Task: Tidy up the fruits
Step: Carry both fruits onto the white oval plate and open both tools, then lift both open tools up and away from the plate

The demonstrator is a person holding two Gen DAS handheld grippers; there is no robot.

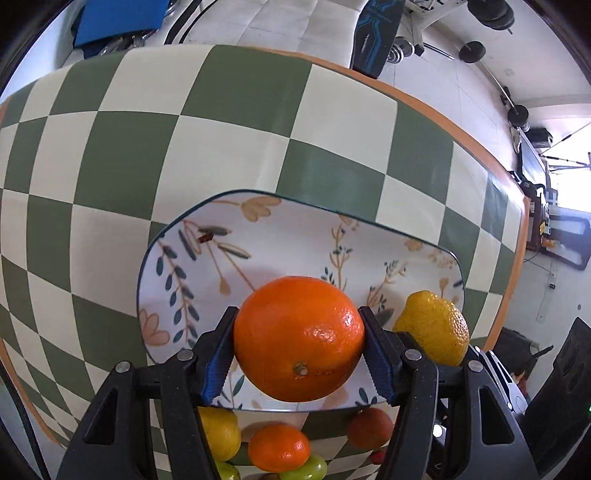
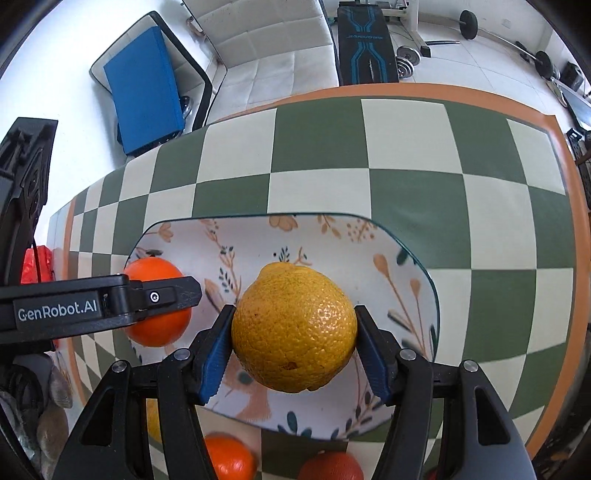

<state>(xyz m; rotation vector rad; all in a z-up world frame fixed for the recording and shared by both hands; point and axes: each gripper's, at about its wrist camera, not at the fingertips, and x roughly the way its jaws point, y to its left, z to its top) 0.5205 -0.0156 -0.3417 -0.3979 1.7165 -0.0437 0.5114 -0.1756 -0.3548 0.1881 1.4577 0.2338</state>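
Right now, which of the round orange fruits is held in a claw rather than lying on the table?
The large orange clamped in the left claw above the floral plate. The smaller orange fruits lie on the checkered table below it, ungripped.

Home gym room — barbell, weight bench.

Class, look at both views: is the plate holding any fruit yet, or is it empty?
Empty, as far as shown. The plate shows only its pattern; the orange and lemon are clamped in the left and right grippers above it.
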